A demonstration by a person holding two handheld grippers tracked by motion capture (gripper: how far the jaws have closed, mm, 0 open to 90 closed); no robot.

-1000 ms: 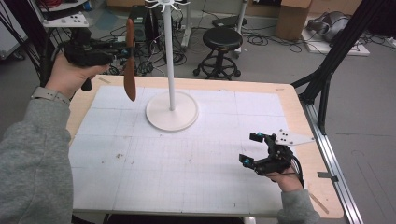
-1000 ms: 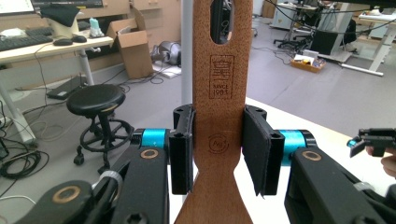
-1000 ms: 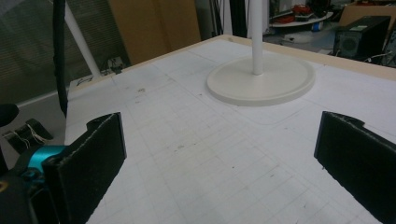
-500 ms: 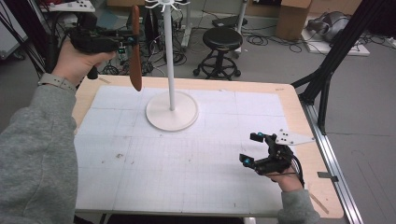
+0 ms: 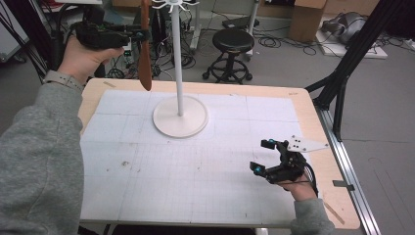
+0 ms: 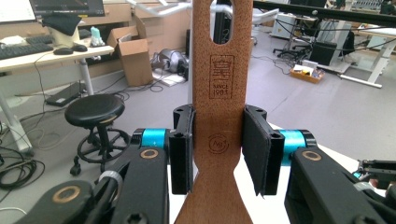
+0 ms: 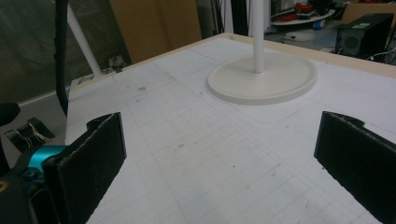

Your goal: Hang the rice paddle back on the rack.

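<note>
High view: the left gripper [image 5: 139, 35], raised at about 11 o'clock beyond the far-left corner of the table [image 5: 313, 115], grasps a brown wooden spatula [image 5: 145, 63] by its handle. The spatula hangs upright with its broad blade downward, just to the 9 o'clock side of the white stand [image 5: 179, 73], apart from the pole, with its upper end near the hooks at the stand's top. The stand's round base rests on the white gridded mat [image 5: 195, 166].

Left gripper view: both black pads [image 6: 181, 149] press on the edges of the spatula [image 6: 219, 93]; an oval hanging hole and a stamped mark show at 12 o'clock above the grip.

The right gripper [image 5: 262, 156] rests at about 4 o'clock on the mat, well apart from the stand. Right gripper view: its jaws are spread wide with nothing between them, aimed toward the stand's base [image 7: 261, 77] at 1 o'clock.
</note>
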